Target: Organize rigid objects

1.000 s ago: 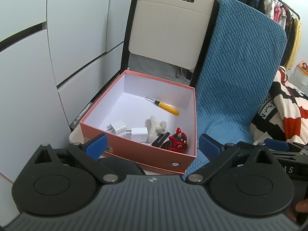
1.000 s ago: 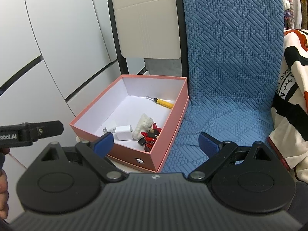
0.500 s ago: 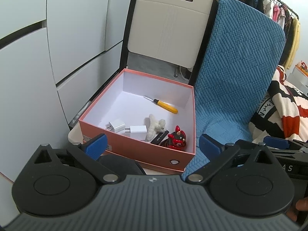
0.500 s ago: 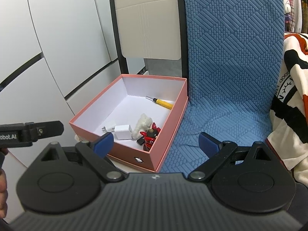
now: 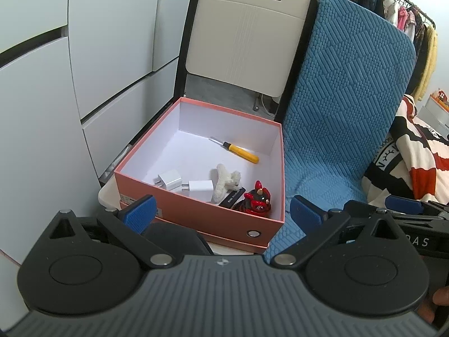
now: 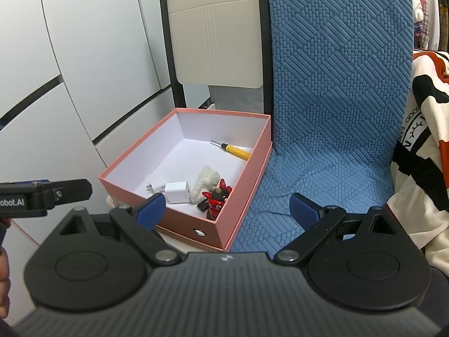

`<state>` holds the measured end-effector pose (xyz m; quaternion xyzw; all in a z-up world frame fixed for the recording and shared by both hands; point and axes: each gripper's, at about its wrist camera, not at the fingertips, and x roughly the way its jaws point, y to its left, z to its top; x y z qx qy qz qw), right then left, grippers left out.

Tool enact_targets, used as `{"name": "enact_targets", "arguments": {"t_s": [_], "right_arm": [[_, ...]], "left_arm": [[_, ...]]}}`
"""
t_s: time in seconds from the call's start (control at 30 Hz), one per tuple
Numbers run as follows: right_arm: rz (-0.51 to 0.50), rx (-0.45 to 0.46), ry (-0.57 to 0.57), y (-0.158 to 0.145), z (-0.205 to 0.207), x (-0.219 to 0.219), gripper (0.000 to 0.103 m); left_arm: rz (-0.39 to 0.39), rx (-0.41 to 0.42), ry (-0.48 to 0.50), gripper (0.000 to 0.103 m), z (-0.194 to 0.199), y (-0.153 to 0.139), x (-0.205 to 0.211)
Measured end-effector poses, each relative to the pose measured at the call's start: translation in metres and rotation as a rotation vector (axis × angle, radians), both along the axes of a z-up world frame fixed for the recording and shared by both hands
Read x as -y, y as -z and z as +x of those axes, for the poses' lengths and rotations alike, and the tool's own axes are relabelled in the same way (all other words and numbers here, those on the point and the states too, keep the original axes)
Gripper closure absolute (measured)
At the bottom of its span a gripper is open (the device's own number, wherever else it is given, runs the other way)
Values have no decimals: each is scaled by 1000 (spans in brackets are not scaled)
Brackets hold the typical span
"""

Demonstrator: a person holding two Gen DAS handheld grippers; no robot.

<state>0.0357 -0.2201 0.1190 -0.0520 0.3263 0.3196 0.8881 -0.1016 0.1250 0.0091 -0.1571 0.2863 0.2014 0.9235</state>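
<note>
Both my tongs hang spread wide with nothing between their blue pads: my left tongs (image 5: 221,213) sit just in front of the pink box's (image 5: 196,210) near wall, and my right tongs (image 6: 227,209) sit off that box's near right corner, partly over the blue quilted cover (image 6: 336,112) that lies beside it. Neither pair touches the box or anything inside.

Everything I can see of the rigid things is inside the box. A yellow-handled screwdriver (image 5: 238,150) lies toward the box's far right side, well apart from the rest. Two white chargers (image 5: 185,184) lie side by side near the box's front wall. Just right of them is a white fuzzy clip (image 5: 224,182), then a flat black piece (image 5: 232,198) and a red figurine (image 5: 256,200) tucked into the box's near right corner, closest to my left tongs' right pad.

Behind the box rises a beige chair back (image 5: 247,42).
</note>
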Motion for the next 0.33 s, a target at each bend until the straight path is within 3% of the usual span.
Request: {"name": "enact_targets", "arguments": {"t_s": [0.33], "right_arm": [[-1,9,-3,-4,-1,-2,6]], "left_arm": [[-1,7,8,0,-1,0,1]]}}
